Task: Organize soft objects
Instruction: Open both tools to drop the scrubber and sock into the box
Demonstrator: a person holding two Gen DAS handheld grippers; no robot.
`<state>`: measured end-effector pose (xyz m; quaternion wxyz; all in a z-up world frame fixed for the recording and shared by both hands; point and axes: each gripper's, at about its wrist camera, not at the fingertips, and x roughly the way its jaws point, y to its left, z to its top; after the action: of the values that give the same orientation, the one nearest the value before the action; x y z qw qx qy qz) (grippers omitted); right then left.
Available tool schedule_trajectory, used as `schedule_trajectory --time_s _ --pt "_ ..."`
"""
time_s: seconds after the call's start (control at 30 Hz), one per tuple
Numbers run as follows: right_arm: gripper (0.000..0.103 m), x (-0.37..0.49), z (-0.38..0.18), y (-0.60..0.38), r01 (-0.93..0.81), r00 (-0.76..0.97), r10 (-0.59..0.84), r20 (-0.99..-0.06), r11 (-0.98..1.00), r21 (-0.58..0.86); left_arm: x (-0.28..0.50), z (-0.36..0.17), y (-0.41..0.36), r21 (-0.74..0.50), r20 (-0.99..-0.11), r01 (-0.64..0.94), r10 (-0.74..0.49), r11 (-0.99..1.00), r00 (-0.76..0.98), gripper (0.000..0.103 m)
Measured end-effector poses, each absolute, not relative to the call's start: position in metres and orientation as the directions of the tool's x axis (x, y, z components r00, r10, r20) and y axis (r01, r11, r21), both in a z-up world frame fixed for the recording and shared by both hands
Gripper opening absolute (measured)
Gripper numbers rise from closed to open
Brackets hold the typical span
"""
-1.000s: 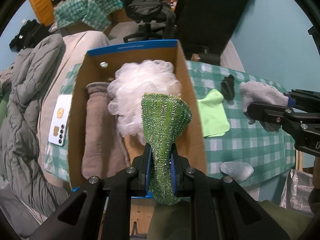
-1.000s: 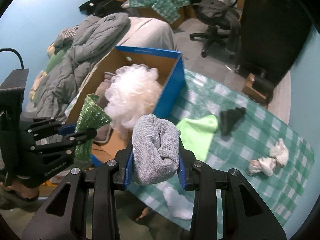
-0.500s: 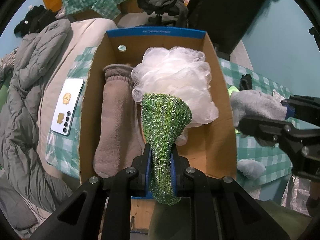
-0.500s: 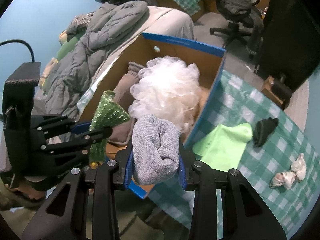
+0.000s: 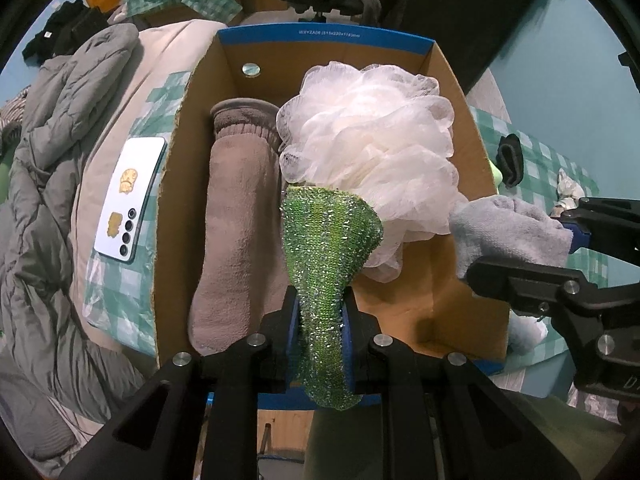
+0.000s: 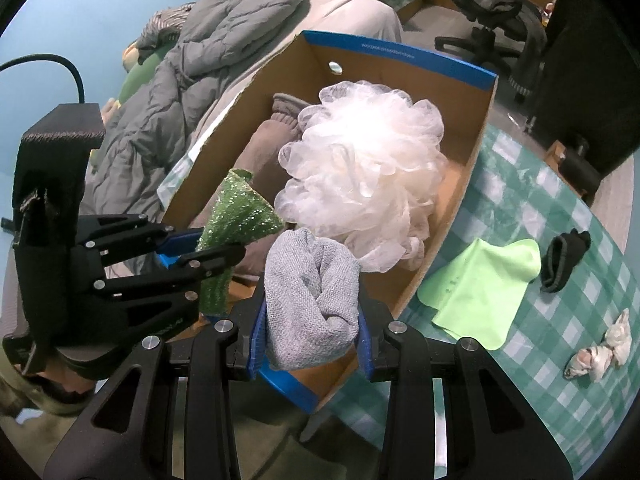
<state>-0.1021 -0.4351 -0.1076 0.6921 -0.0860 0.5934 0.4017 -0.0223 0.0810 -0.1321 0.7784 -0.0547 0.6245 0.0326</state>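
My left gripper (image 5: 320,320) holds a sparkly green scrubbing cloth (image 5: 328,240) over the open cardboard box (image 5: 324,34); its jaws are opening, and the pads still press the cloth. My right gripper (image 6: 312,312) holds a bunched grey cloth (image 6: 312,280) above the box's near right corner. Its jaws are opening too, with the cloth still pinched between them. In the left wrist view the grey cloth (image 5: 508,228) reaches in over the right wall. A white mesh bath puff (image 5: 372,140) and a taupe fleece sock (image 5: 232,220) lie inside the box.
A white phone (image 5: 128,200) lies left of the box, beside a grey padded jacket (image 5: 60,128). On the checked tablecloth (image 6: 560,360) to the right lie a lime cloth (image 6: 480,284), a black sock (image 6: 564,260) and a crumpled white item (image 6: 600,348). An office chair (image 6: 492,4) stands behind.
Both grippers have moved over the box and lower, so it fills more of each view. The grey cloth now crosses the box's right wall. Both cloths are still held.
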Motion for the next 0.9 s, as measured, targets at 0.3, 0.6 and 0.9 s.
schedule_trajectory --time_s 0.3,0.6,0.9 --pt "0.058 -0.103 -0.105 -0.432 -0.655 0.004 0.432 -0.902 0.683 0.325 -0.026 -0.128 0.084 -0.024 -0.975 -0.118 0.002 0.993 0.22 0.041" --pt "0.068 -0.098 -0.092 -0.448 -0.637 0.043 0.444 -0.895 0.702 0.318 -0.029 -0.115 0.078 -0.011 -0.971 -0.106 0.015 0.994 0.24 0.051" --pt "0.07 -0.096 -0.083 -0.473 -0.618 0.074 0.443 -0.894 0.724 0.307 -0.03 -0.101 0.055 -0.015 -0.966 -0.066 0.003 0.998 0.258 0.055"
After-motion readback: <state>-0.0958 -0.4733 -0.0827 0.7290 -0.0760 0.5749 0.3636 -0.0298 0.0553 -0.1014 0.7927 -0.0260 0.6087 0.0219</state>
